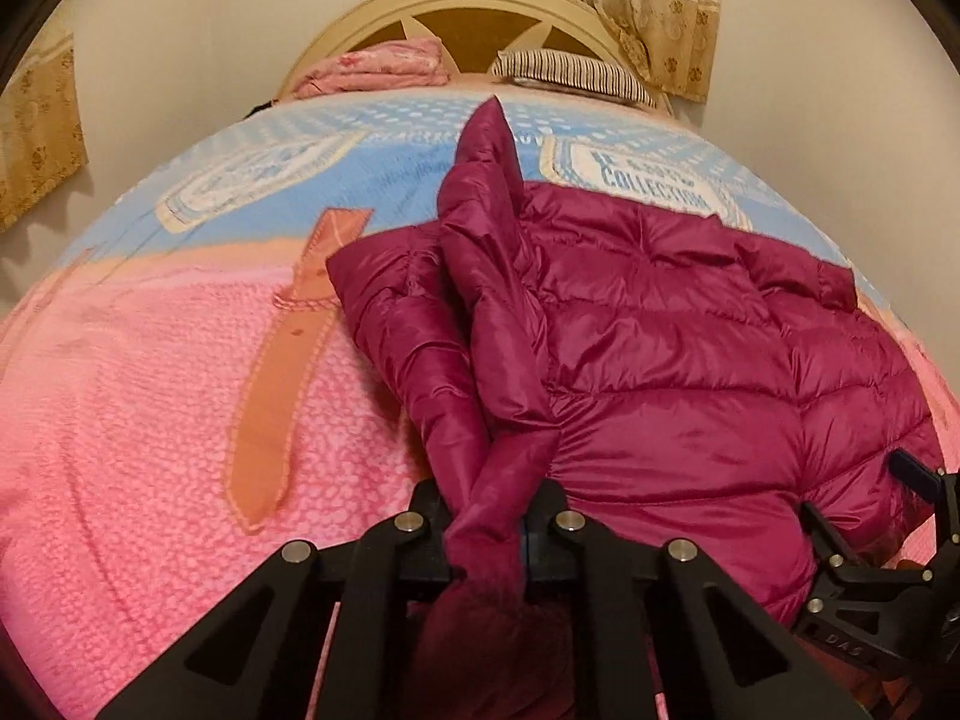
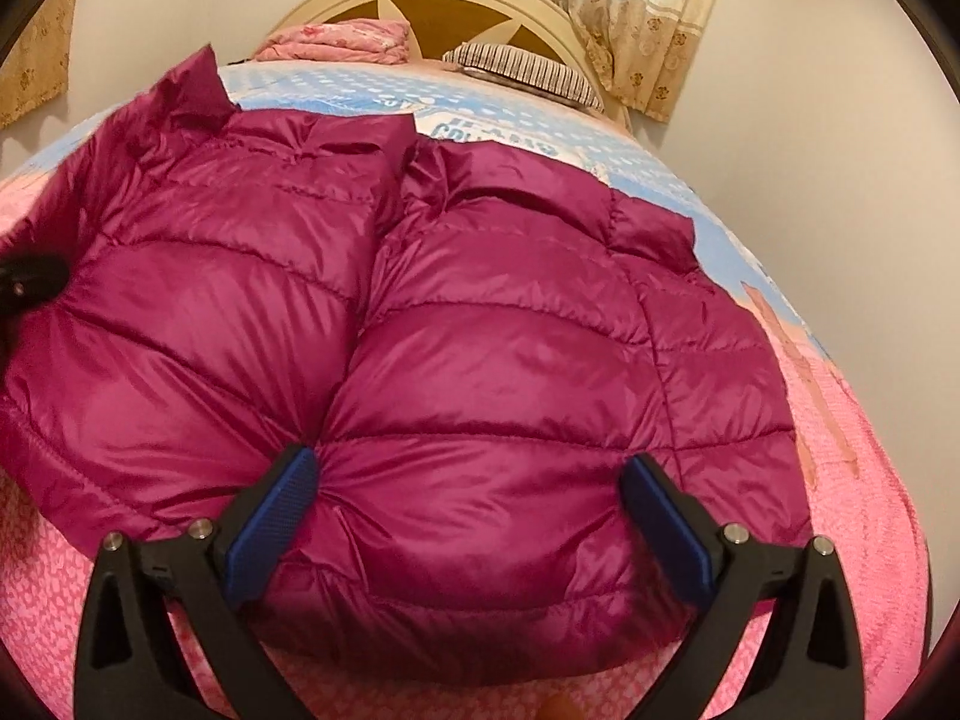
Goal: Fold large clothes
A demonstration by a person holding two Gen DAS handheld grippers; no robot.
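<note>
A magenta quilted puffer jacket (image 1: 690, 348) lies spread on a bed, its front up in the right wrist view (image 2: 480, 324). My left gripper (image 1: 489, 522) is shut on the jacket's left sleeve (image 1: 480, 276), which is lifted off the bed and drapes toward the collar. My right gripper (image 2: 468, 480) is open, its blue pads (image 2: 273, 516) straddling the puffy hem on the jacket's right half; it also shows at the right edge of the left wrist view (image 1: 900, 540). The left gripper shows as a dark shape at the left edge of the right wrist view (image 2: 24, 288).
The bed has a pink and blue blanket (image 1: 150, 396). A cream headboard (image 1: 468, 6), a folded pink quilt (image 1: 378, 69) and a striped pillow (image 1: 570, 75) are at the far end. Curtains (image 1: 648, 0) hang behind.
</note>
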